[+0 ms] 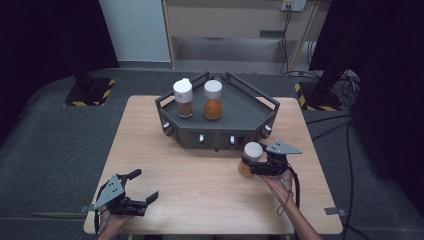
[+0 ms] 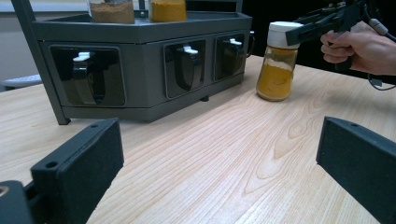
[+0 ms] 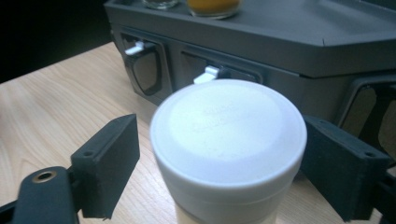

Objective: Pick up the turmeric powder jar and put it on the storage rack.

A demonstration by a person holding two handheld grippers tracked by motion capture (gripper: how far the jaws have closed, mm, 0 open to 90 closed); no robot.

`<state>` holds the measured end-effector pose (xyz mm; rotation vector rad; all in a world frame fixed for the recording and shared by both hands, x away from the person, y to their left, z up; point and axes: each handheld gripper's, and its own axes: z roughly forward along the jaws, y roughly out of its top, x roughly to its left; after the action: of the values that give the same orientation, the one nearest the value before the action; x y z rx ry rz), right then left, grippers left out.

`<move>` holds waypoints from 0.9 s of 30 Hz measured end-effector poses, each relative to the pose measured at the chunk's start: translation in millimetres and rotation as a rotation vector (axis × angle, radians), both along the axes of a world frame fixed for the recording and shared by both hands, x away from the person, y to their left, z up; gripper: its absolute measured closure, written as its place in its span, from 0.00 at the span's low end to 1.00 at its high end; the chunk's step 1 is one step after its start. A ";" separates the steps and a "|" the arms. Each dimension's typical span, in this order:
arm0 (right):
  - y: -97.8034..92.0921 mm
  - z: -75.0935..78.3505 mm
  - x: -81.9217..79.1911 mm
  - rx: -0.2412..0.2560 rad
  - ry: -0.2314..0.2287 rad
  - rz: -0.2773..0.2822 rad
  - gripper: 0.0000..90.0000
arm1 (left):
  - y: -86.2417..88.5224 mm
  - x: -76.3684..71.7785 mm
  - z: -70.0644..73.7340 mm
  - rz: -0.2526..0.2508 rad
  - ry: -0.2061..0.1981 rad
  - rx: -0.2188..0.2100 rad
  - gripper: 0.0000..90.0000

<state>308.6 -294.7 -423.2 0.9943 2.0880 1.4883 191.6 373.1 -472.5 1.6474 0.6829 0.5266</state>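
High view: the right gripper (image 1: pixel 257 161) sits at the cap of a spice jar (image 1: pixel 248 160) standing on the wooden table (image 1: pixel 200 190), just in front of the grey rack (image 1: pixel 250 112). Two more jars (image 1: pixel 183 98) stand on the rack's top shelf, which suggests this third jar is meant to join them. The left gripper (image 1: pixel 142 189) rests near the table's front-left corner, well apart from the jar — out of the way, jaws spread.

Left gripper view: its two black jaws stand wide apart with bare tabletop between them; nothing is held. Farther off, the jar (image 2: pixel 279 60) of yellow powder stands upright on the wood beside the rack (image 2: pixel 140 51), the other gripper level with its white cap.

Right gripper view: the jaws flank the white cap (image 3: pixel 229 135). The right jaw meets the cap; a sliver of gap shows at the left one — not yet clenched, in my judgement. Gripping at the cap keeps the glass body clear for lifting.
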 end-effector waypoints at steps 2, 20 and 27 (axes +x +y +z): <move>0.3 -2.3 0.4 0.003 0.000 -0.008 0.22 | 0.0 -0.1 -0.1 0.002 0.000 -0.001 0.00; 0.3 -6.7 -0.1 0.012 -0.015 -0.014 0.37 | 0.1 -0.2 0.0 0.008 0.008 -0.005 0.00; -2.4 1.7 -2.2 0.008 -0.020 -0.011 0.37 | 0.0 0.3 0.0 0.007 0.009 -0.005 0.00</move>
<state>306.4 -297.1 -421.5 0.9885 2.0615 1.4963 191.9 373.0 -472.5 1.6445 0.6956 0.5225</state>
